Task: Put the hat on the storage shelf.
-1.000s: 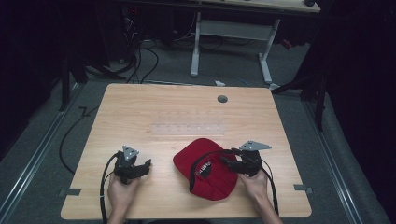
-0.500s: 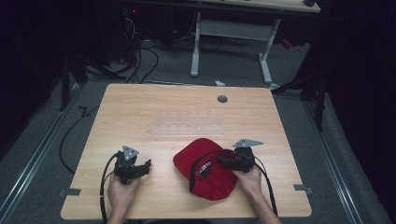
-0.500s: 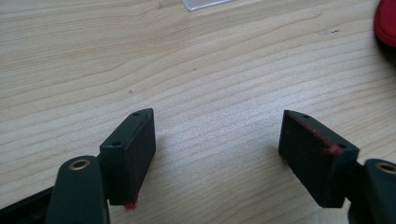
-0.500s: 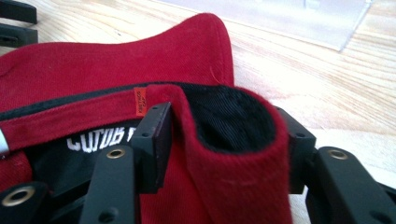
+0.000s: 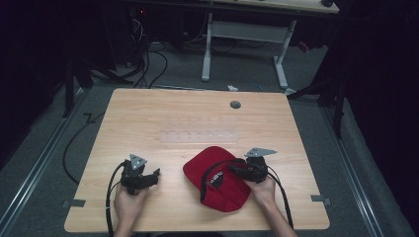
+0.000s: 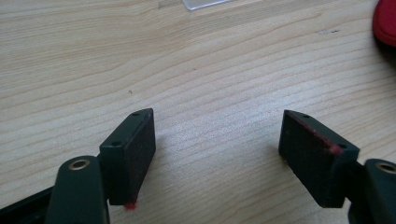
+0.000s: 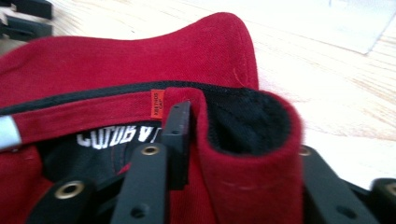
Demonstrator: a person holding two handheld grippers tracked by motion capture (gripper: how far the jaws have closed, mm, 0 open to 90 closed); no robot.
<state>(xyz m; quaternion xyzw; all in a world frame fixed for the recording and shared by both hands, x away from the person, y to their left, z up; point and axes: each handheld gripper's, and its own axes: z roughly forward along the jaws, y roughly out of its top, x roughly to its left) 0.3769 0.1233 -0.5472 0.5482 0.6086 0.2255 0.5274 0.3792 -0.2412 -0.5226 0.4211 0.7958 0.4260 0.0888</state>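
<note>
So the right gripper (image 5: 236,169) has just been closing and is pinching a fold of the red cap (image 5: 222,185), which is lying at the table's (image 5: 197,118) near edge. Left of the cap, the left gripper (image 5: 154,174) is sitting wide open on bare wood.

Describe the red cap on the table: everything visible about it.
The red cap is soft fabric with a black inner band, white lettering and a small orange tag inside. It lies open side up on the wooden table, near the front edge. The right gripper has just been closing its jaws on a folded piece of the rim, one jaw inside, one outside. The left gripper stands apart, open.
</note>
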